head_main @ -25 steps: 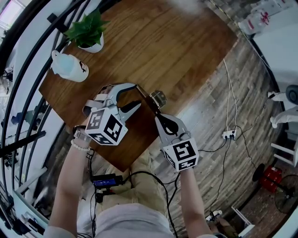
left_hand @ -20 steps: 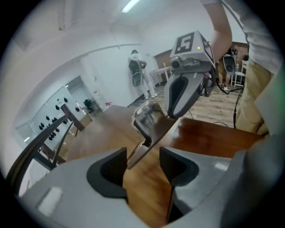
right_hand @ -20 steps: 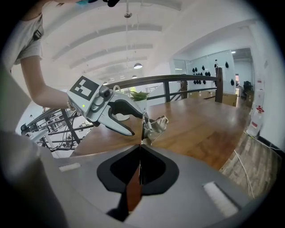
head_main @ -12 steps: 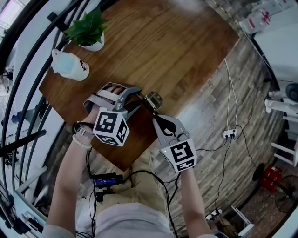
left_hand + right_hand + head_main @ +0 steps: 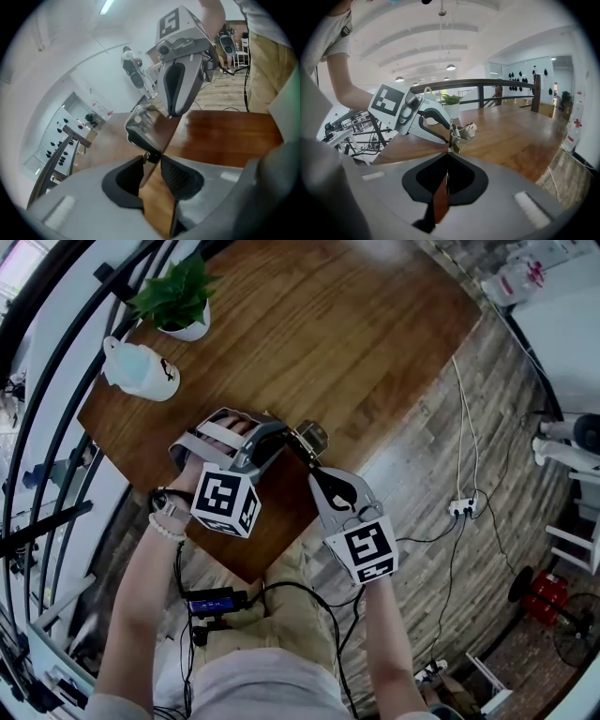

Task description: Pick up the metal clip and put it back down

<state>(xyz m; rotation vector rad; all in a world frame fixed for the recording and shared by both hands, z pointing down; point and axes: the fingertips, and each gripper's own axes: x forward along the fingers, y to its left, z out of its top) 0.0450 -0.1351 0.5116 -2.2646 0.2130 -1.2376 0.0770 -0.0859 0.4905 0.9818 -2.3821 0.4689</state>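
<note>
Since the right claw (image 5: 449, 152) has its 2 jaws clenched down to a thin slit on the clip (image 5: 461, 132), pinching its flat metal handle, I'd say the pick-up half is basically done. The clip pokes up just past the jaw tips in the middle of the right gripper view. It looks to be off the wood, though I can't swear to that.

The left claw (image 5: 152, 158) is released. Its 2 jaws stand apart with wood showing through the gap, and the clip's dark lower end sits right at their tips, not squeezed as far as I can tell.

In the head view both claws meet around the middle of the frame. The clip is just above the right claw's tips, close to the lower right edge of the table (image 5: 356, 334). A plant (image 5: 178, 298) and a white jug (image 5: 141, 371) sit in the upper left, well apart from all this.

My guess is the put-down comes next. That needs the clip lowered until it rests on the wood, a bit further in from that edge so it can't slide off. Only then should the right jaws let go. The left claw either takes a grip or clears out.
</note>
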